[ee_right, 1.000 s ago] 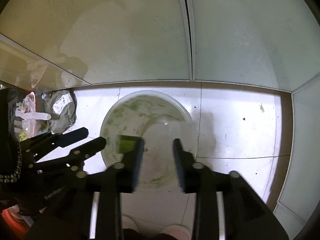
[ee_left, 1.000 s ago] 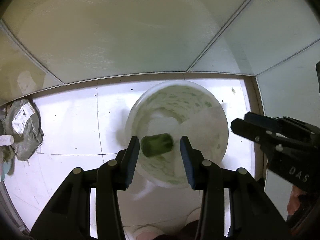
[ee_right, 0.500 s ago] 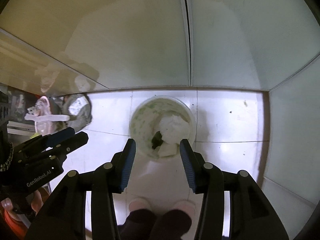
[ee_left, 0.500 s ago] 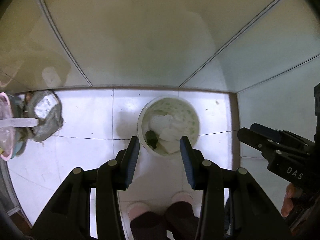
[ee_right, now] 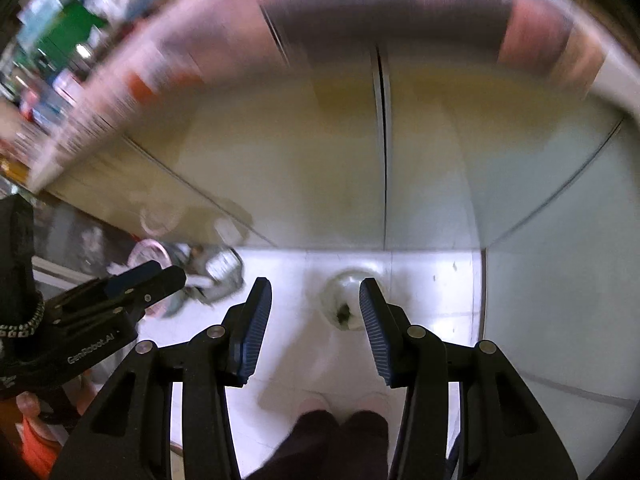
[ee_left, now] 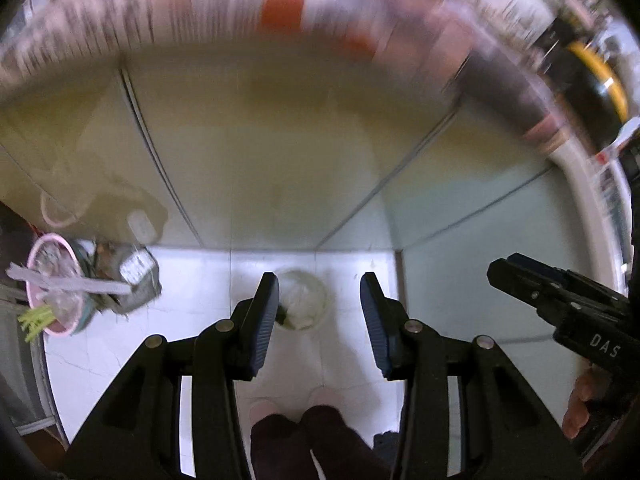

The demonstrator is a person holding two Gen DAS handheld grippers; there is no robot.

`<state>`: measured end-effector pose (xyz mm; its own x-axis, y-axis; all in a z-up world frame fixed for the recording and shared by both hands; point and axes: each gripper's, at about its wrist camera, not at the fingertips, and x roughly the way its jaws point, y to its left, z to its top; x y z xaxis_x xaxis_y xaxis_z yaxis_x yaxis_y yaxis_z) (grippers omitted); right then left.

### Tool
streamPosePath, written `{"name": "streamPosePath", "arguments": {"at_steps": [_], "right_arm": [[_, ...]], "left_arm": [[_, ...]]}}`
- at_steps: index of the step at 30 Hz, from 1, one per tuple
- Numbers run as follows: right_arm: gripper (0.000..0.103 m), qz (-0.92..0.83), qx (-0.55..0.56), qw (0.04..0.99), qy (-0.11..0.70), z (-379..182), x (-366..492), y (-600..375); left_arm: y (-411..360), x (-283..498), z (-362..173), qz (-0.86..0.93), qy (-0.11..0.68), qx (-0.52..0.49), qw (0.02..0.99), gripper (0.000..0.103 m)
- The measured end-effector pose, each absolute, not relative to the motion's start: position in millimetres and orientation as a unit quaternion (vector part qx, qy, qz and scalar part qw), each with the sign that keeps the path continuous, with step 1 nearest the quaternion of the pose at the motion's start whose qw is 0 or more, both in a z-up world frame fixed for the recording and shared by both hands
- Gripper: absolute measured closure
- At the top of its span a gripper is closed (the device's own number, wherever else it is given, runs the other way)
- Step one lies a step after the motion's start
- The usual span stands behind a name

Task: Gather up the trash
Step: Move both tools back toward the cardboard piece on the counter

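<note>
A white trash bin (ee_left: 306,300) stands on the white tiled floor far below, seen between the fingers of my left gripper (ee_left: 320,320). It holds white crumpled paper and a dark green item (ee_left: 282,315). The bin also shows in the right wrist view (ee_right: 344,300), just left of my right gripper's right finger. My right gripper (ee_right: 316,328) is open and empty. My left gripper is open and empty too. Each gripper shows at the side of the other's view: the right one (ee_left: 560,300) and the left one (ee_right: 120,292).
A pink tub (ee_left: 56,284) with scraps and a grey bag (ee_left: 136,280) sit on the floor at the left. Pale cabinet fronts (ee_left: 280,160) rise behind the bin. A blurred countertop edge (ee_left: 280,12) runs along the top. The person's feet (ee_left: 296,404) stand below.
Both grippers have risen high above the bin, which now looks much smaller. The green item, between my left fingers a second ago, lies in the bin. The countertop edge has come into view.
</note>
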<state>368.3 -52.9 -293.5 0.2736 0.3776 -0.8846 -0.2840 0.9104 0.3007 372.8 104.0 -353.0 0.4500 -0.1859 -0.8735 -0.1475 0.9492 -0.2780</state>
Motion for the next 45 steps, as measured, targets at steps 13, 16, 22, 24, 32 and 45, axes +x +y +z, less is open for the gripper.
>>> {"name": "streamPosePath", "arguments": {"at_steps": [13,16,22,24,32,45], "right_arm": [[0.061,0.186,0.060,0.877,0.438,-103,334,-69],[0.060,0.179,0.060,0.893,0.409,-77,327,-69],[0.030,0.165,0.063,0.914,0.365,-47,333,-78],[0.030,0.165,0.060,0.915,0.364,-47,343,-77],[0.030,0.203,0.053,0.904,0.373,-58,409,-83],[0.030,0.247,0.014,0.864,0.439,-107,533,-97]], "left_arm": [[138,334,-111,-0.027,0.370,-0.137,0.919,0.044],[144,328,-88,-0.031,0.344,-0.133,0.929,0.034],[142,348,-76,-0.021,0.337,-0.117,0.934,0.026],[141,362,-80,-0.018,0.346,-0.115,0.931,0.026],[133,424,-83,0.006,0.351,-0.119,0.929,0.026],[122,540,-100,0.076,0.387,-0.147,0.907,0.026]]}}
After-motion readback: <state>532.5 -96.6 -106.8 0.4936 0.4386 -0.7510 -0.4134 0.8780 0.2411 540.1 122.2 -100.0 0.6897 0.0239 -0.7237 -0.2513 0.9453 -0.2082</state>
